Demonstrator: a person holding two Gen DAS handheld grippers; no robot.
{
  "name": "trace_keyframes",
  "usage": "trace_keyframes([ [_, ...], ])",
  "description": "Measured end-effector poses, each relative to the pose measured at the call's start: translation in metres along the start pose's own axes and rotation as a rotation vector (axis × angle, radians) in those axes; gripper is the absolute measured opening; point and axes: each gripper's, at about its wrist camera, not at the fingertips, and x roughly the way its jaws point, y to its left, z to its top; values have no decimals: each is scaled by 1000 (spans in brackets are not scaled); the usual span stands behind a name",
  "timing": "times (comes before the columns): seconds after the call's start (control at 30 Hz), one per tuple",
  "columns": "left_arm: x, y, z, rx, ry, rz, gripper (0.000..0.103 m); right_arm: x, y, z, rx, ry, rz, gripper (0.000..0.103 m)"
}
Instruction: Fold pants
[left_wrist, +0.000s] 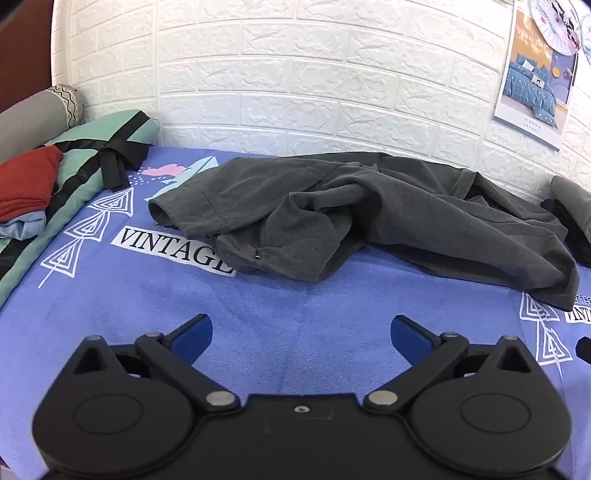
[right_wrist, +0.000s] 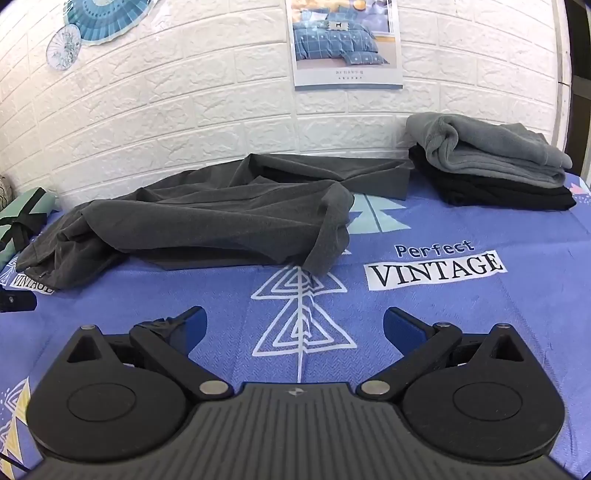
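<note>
Tools (left_wrist: 301, 332) (right_wrist: 293, 328) wide apart, empty

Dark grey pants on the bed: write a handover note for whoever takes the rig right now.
Left gripper: jaws wide open, empty, over bare bedsheet.
Right gripper: jaws wide open, empty, short of the pants.
Dark grey pants: crumpled near the wall, unfolded, untouched.
Folded grey and black clothes stacked at the right.
Done: nothing on this pair.
Left: spread flat, fold, probably add to the stack.

Left gripper (left_wrist: 301, 334), right gripper (right_wrist: 293, 330): black bodies, blue pads, silver screws.
</note>
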Motion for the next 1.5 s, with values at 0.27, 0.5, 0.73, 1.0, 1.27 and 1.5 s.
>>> trace_keyframes([
  [0.27,2,-2,-1,7,4,-2,103,3,-4,-1,25,5,-5,103],
  [0.5,3,-4,-2,5,6,0,103,4,-3,-1,28,12,-1,103],
  [0.73,3,-4,-1,1,7,-3,103,4,-1,-1,23,11,2,103],
  [1.0,4,-5,0,-9,9,-12,103,5,-1,-1,16,13,0,103],
  [1.27,12,-4,1,-18,16,-4,103,13,-4,0,21,23,-5,103],
  [1.5,20,-4,1,-18,29,-1,103,21,-7,-1,38,47,-3,103],
])
